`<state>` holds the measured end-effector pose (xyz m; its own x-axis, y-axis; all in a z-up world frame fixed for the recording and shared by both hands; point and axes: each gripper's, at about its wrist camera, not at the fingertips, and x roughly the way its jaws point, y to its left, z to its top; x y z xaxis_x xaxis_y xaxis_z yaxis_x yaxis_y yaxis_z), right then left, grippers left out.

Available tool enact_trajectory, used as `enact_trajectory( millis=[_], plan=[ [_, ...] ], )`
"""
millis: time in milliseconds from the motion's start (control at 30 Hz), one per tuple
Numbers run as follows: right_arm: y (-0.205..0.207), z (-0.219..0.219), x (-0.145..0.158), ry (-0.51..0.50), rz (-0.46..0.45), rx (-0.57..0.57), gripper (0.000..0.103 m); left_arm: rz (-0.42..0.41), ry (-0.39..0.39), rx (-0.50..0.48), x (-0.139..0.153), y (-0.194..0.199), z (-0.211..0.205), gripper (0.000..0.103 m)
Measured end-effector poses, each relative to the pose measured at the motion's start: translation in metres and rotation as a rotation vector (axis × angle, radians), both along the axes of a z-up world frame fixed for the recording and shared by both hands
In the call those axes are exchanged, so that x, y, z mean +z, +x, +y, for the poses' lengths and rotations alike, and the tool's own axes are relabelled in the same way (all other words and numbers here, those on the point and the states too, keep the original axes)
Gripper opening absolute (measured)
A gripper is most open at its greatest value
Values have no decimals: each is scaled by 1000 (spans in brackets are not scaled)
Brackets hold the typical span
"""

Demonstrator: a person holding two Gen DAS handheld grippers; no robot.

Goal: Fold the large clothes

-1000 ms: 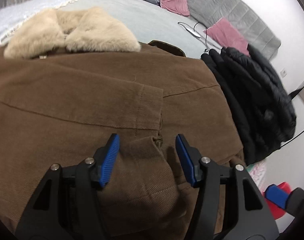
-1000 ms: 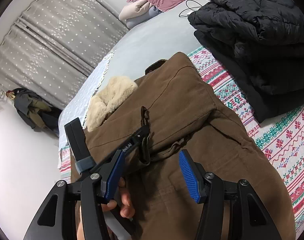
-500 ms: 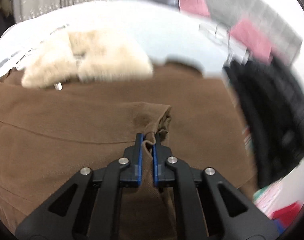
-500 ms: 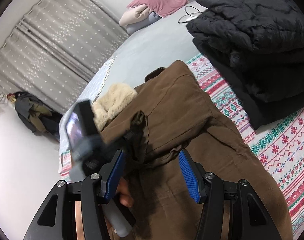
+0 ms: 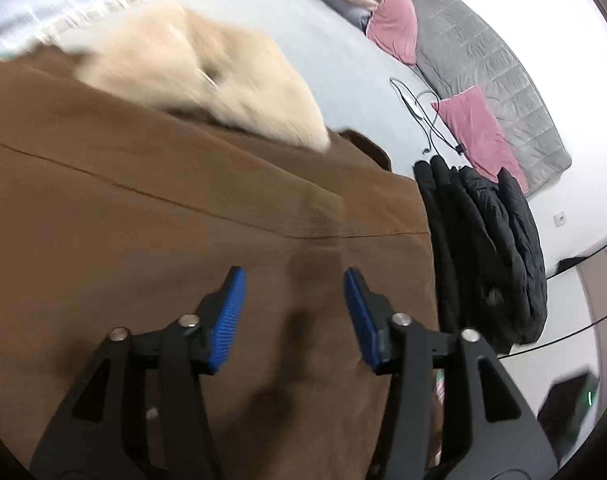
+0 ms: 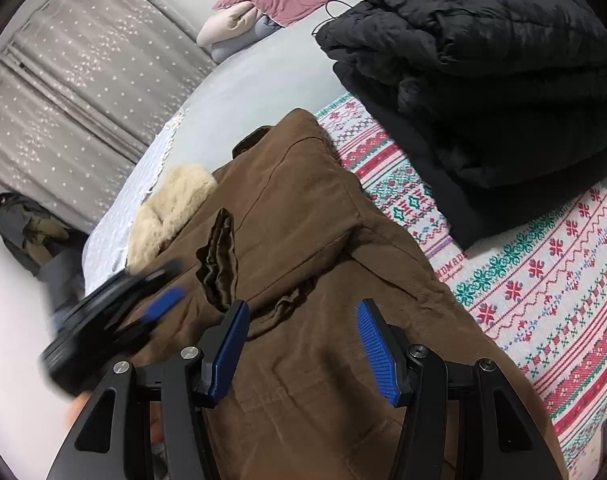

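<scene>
A large brown coat (image 5: 151, 216) with a cream fur collar (image 5: 207, 80) lies spread on the bed. My left gripper (image 5: 293, 312) is open and empty, just above the coat's folded sleeve. It shows blurred at the left of the right wrist view (image 6: 115, 320). My right gripper (image 6: 301, 344) is open and empty over the coat's lower part (image 6: 327, 380). The sleeve cuff (image 6: 219, 256) lies on the coat's middle, with the collar (image 6: 171, 204) beyond it.
A folded black puffer jacket (image 6: 483, 80) lies to the right on a patterned blanket (image 6: 543, 272); it also shows in the left wrist view (image 5: 487, 248). Pink pillows (image 5: 475, 128), a grey quilt (image 5: 487, 60) and a black cable (image 5: 423, 108) lie at the bed's far end. Grey curtains (image 6: 63, 80) hang behind.
My left gripper shut on the sleeve cuff, carried it toward the coat's middle, then opened and let it go. My right gripper stayed open, almost still.
</scene>
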<state>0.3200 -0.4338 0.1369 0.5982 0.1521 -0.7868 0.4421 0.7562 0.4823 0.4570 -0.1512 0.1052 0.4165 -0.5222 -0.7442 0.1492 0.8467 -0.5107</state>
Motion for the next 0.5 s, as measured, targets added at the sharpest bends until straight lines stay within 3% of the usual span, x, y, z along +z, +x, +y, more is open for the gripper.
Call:
enact_trajectory(
  millis=[133, 300, 500],
  plan=[
    [-11, -6, 4, 22, -13, 4, 57, -42, 102, 66, 30, -39, 80, 64],
    [-31, -6, 14, -20, -20, 24, 57, -13, 219, 186, 33, -93, 189, 64],
    [-60, -9, 11, -128, 34, 85, 57, 55, 202, 248, 9, -158, 281, 64]
  ],
)
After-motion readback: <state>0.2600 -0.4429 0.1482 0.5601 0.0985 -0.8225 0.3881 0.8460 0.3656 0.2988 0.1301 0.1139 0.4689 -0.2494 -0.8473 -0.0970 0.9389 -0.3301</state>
